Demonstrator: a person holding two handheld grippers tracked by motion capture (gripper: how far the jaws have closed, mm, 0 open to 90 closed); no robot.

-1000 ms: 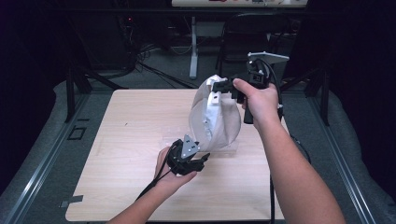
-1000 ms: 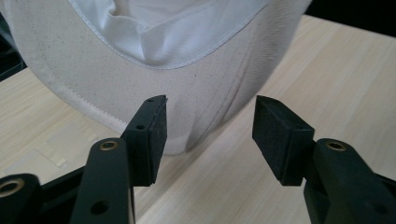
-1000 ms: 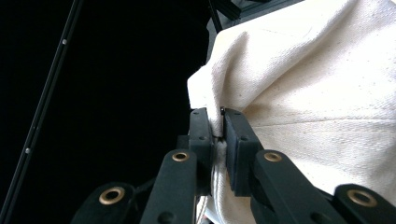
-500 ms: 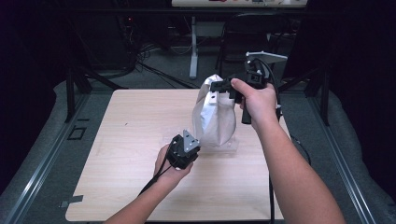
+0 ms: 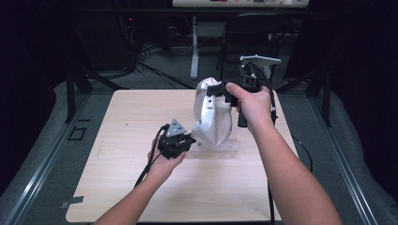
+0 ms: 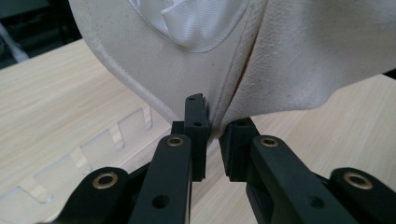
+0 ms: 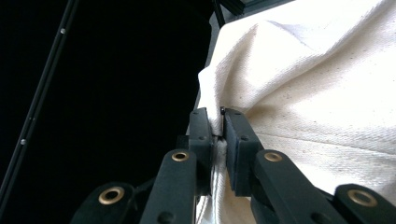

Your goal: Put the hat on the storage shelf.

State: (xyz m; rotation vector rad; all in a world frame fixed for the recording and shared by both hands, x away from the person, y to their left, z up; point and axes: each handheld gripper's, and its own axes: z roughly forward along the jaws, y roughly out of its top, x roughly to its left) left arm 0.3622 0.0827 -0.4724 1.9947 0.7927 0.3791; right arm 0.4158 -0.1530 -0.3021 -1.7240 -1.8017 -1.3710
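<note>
A white cloth bag [image 5: 213,117] hangs upright over the middle of the wooden table [image 5: 131,122]. My right gripper [image 5: 211,90] is shut on the bag's top edge, and its pads pinch a fold of the cloth [image 7: 299,93]. My left gripper [image 5: 190,140] is at the bag's lower left corner. Its jaws have just been closing, and the bag's bottom seam [image 6: 215,84] is now pinched between them. Both grippers' jaws, the left [image 6: 215,126] and the right [image 7: 217,126], stand nearly together with only cloth in the gap.
A clear slotted acrylic stand [image 5: 220,149] lies flat on the table under the bag; its slots [image 6: 93,154] sit just left of my left jaws. Dark floor, cables and a desk leg [image 5: 194,47] lie beyond the table's far edge.
The left jaws have closed on the bag's lower edge, and that hand has shifted a little away from the person. The bag has gone from spread wide to narrow. The right hand has kept still.
</note>
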